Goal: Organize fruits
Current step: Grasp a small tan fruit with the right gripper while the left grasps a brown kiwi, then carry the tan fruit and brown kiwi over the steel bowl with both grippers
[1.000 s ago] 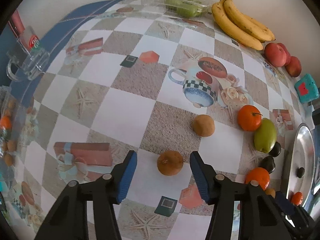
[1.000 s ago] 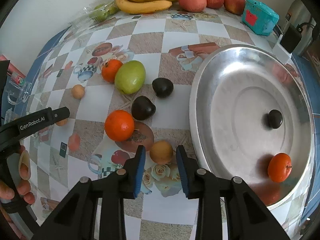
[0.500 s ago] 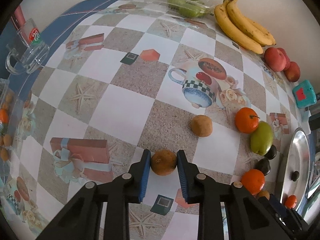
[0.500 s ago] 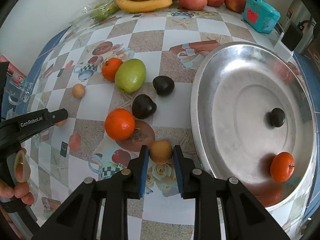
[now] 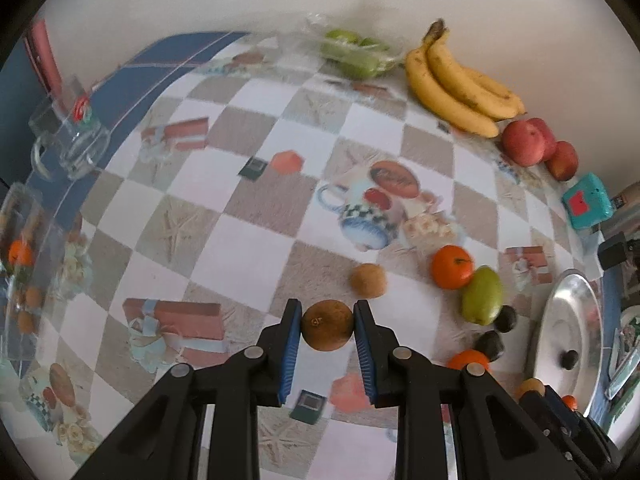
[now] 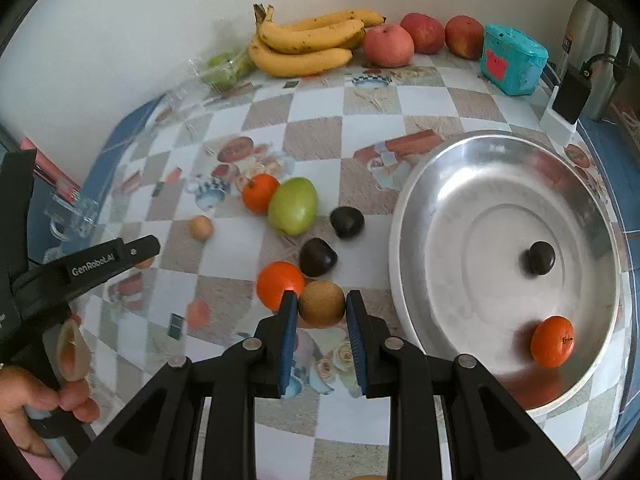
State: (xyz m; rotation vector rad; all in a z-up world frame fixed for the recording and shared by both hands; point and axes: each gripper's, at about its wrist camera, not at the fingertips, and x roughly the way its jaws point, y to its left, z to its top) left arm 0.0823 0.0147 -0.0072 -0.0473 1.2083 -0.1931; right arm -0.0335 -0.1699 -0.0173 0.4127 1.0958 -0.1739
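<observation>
My left gripper is shut on a brown round fruit and holds it above the table. My right gripper is shut on another brown round fruit, raised beside an orange. A third brown fruit lies on the checkered cloth. The silver tray at the right holds a dark plum and an orange. A green mango, an orange and two dark plums lie left of the tray.
Bananas, red apples and bagged green fruit line the back wall. A teal box and a charger stand at the back right. A glass mug stands at the left edge.
Both grippers closed on their brown fruits and have lifted them off the table; both views have tilted up and back.
</observation>
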